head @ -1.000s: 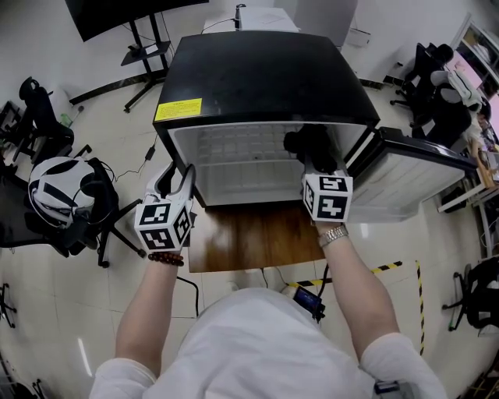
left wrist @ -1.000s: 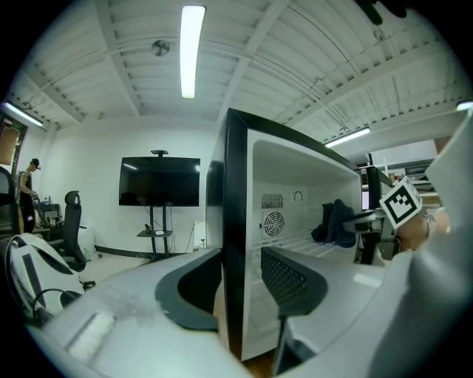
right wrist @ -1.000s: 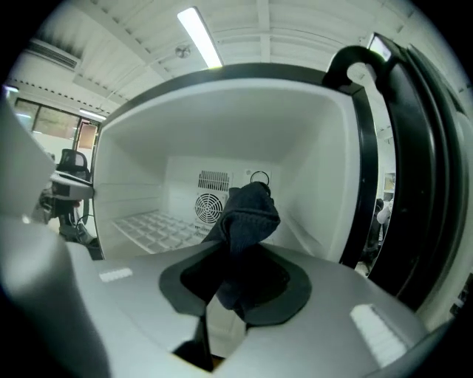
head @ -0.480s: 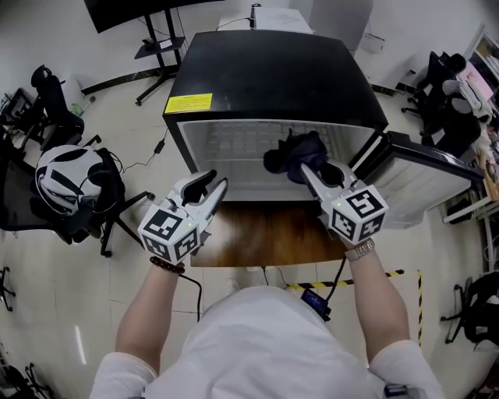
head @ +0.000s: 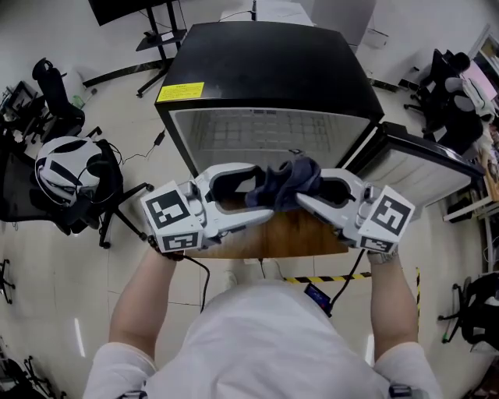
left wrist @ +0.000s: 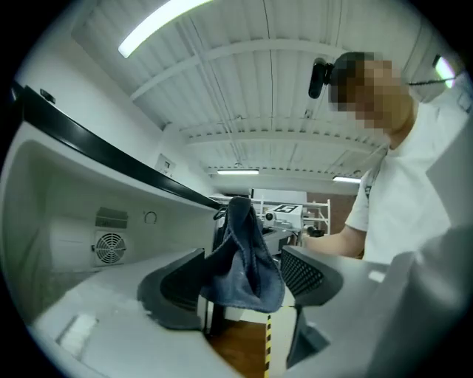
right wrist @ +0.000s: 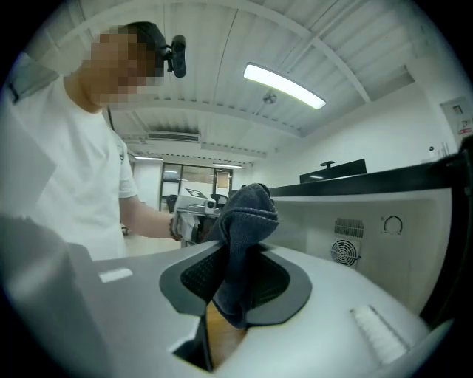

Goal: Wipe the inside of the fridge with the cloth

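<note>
The black mini fridge (head: 257,62) stands open, its white inside (head: 265,136) bare and its door (head: 421,167) swung out to the right. In front of it my two grippers face each other over a dark blue cloth (head: 284,183). My right gripper (head: 304,188) is shut on the cloth (right wrist: 244,251), which bunches up above its jaws. My left gripper (head: 263,192) has its jaws opening wide. The free end of the cloth (left wrist: 244,258) hangs loose between them, and the pads (left wrist: 310,273) do not press on it.
A brown wooden board (head: 265,234) lies under the fridge front, with yellow-black tape (head: 327,278) on the floor beside it. A chair with a white-black helmet (head: 66,175) stands at the left. Office chairs (head: 448,93) are at the right and a screen stand (head: 160,23) behind.
My right gripper drew the cloth out of the fridge toward me. My left gripper swung in from the left and spread its jaws around the cloth's free end.
</note>
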A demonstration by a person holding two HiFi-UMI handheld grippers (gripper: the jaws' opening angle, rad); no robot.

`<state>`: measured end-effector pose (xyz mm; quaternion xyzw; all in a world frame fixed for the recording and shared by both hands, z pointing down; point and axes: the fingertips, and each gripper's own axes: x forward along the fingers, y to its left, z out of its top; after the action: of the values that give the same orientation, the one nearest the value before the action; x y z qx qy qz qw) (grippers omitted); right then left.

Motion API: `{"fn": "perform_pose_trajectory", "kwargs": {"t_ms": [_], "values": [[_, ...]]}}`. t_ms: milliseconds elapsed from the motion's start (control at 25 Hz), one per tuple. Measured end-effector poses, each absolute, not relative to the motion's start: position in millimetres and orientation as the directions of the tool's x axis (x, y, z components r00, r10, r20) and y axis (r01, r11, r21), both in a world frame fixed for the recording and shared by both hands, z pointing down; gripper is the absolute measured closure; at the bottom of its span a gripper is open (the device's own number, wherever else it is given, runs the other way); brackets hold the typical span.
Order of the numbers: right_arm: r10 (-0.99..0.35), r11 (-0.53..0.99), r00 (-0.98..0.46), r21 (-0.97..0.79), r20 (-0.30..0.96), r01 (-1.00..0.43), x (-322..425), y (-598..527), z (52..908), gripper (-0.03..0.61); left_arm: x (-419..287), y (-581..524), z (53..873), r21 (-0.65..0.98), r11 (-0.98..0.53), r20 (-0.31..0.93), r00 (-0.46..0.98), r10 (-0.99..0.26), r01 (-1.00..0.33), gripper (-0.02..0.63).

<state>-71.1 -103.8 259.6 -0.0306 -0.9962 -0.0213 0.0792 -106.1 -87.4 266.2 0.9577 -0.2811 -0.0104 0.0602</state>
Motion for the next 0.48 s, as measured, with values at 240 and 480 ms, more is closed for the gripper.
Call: {"fn": "perform_pose_trajectory", "kwargs": {"t_ms": [240,480], "values": [[0.216,0.975,-0.959,0.014,0.183,0.222,-56,-71,250,0.497,-68,-62,256,0.166,-0.926,0.014,0.94,-0.34,-0.338,0.268],[0.272,0.959,-0.942,0.024,0.196,0.282,-48,-54,246,0.497,-38,-56,255,0.126,-0.945,0.051,0.953,-0.298,-0.302,0.313]]}}
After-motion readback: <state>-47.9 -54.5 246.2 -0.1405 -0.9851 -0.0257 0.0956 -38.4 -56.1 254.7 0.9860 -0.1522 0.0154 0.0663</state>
